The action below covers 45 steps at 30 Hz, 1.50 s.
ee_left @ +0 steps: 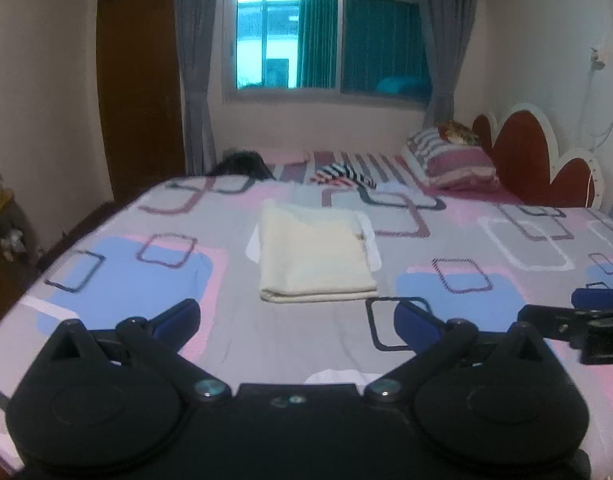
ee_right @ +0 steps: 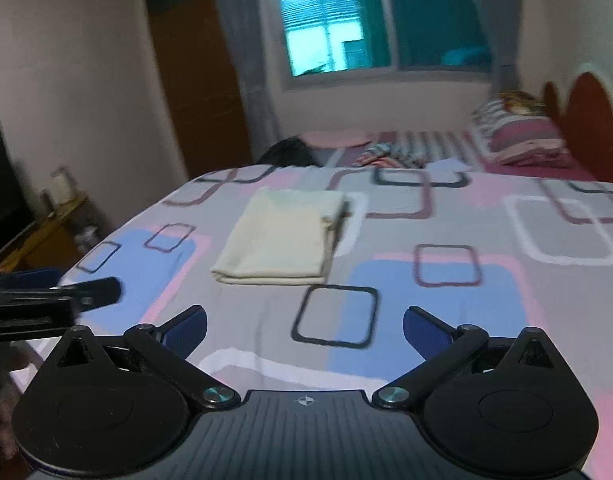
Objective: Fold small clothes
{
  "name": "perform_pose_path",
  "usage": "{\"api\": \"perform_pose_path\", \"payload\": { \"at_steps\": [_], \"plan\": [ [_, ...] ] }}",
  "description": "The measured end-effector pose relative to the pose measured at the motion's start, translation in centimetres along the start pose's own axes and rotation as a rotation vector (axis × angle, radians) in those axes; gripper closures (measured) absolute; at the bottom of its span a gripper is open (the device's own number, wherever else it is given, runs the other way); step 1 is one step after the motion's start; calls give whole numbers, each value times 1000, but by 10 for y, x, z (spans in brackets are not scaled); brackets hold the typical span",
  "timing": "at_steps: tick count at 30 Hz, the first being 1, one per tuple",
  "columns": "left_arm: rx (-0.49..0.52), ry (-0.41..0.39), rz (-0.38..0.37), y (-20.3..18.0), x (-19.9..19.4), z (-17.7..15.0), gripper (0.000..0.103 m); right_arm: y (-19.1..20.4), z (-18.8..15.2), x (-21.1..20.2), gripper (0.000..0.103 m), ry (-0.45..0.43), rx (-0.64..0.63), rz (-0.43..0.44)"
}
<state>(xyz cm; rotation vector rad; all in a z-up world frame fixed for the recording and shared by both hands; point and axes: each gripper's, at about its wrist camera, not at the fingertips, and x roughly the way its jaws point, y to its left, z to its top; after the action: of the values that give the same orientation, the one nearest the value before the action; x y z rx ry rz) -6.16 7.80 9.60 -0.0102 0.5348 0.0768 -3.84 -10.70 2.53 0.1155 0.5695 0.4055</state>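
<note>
The bed (ee_left: pixel 154 280) fills the middle and lower part of both views, its patterned sheet bare around one item. Far back, at upper centre, a striped garment (ee_left: pixel 342 174) lies crumpled and looks unfolded, so more work may remain. The cream cloth (ee_left: pixel 316 254) sits at frame centre as a neat flat rectangle with stacked edges, apparently folded already. At the bottom of its own view the left gripper (ee_left: pixel 297 314) has its fingers spread wide and empty, short of the cloth. The right gripper (ee_right: pixel 305 322) is likewise spread wide, holding nothing, low in its view.
</note>
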Motion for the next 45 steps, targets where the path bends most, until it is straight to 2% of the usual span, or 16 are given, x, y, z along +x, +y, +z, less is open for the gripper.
{"api": "perform_pose_path", "payload": {
  "at_steps": [3,12,23,45],
  "plan": [
    [36,-25,8,-5,-26,0,0,9,-4,-19,0,-20,-6,-55],
    [53,-45,13,-6,-54,-4,0,20,-2,-45,0,-61,-19,-15],
    [22,-52,24,-6,-62,-3,0,20,2,-44,0,-63,-52,-1],
    [41,-50,29,-9,-57,0,0,9,7,-44,0,-69,-57,10]
  ]
}}
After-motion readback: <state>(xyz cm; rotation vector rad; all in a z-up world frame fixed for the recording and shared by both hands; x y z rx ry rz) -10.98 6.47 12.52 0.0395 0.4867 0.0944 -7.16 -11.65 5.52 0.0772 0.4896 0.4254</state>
